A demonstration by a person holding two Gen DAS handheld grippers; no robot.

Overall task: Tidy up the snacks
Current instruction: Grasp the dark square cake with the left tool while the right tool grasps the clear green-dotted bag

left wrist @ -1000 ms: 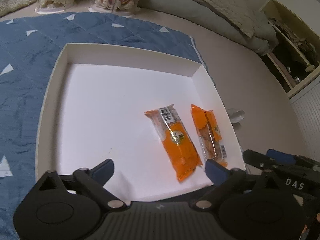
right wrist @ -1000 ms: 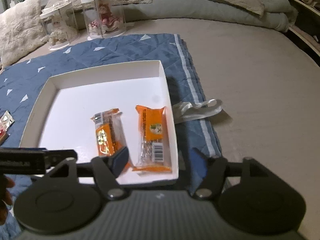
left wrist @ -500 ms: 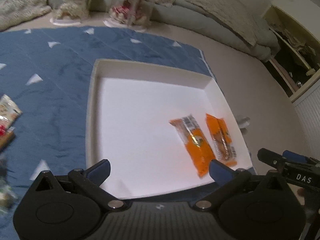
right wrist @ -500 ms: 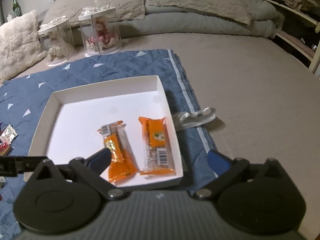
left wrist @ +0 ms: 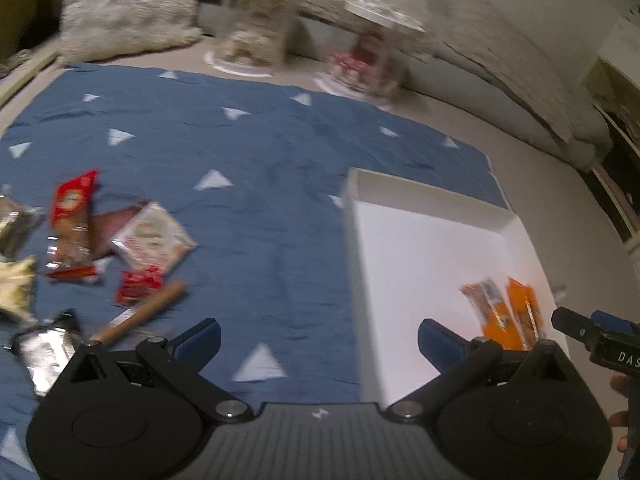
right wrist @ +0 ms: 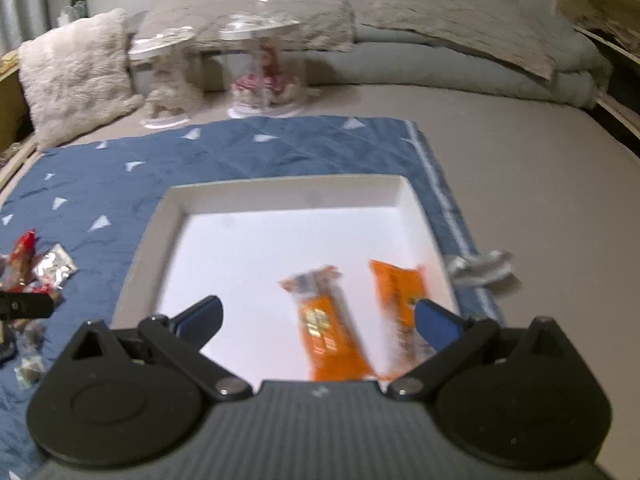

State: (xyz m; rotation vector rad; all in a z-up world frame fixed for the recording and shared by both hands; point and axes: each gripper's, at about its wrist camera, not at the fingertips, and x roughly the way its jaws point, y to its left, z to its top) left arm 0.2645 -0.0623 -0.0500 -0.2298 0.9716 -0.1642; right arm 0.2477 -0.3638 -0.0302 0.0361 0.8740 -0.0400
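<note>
Blue quilt (left wrist: 260,168) bears white tray (right wrist: 280,196), 2 orange snacks (right wrist: 332,332)

Left wrist camera sitting behind its tongs (left wrist: 319,334), looking down at the blue blanket (left wrist: 248,168) beside the white box (left wrist: 432,208), right wrist camera looking down into the white box (right wrist: 288,196), both sharing box, blanket and bed (right wrist: 520,160)

Two orange snack bars (right wrist: 332,328) are lying side by side, nearly parallel, in the near right corner of a shallow white tray (right wrist: 280,190). Off to its left, a loose heap of red, silver and brown snack packets (left wrist: 100,240) is sitting scattered on the blue quilt.
</note>
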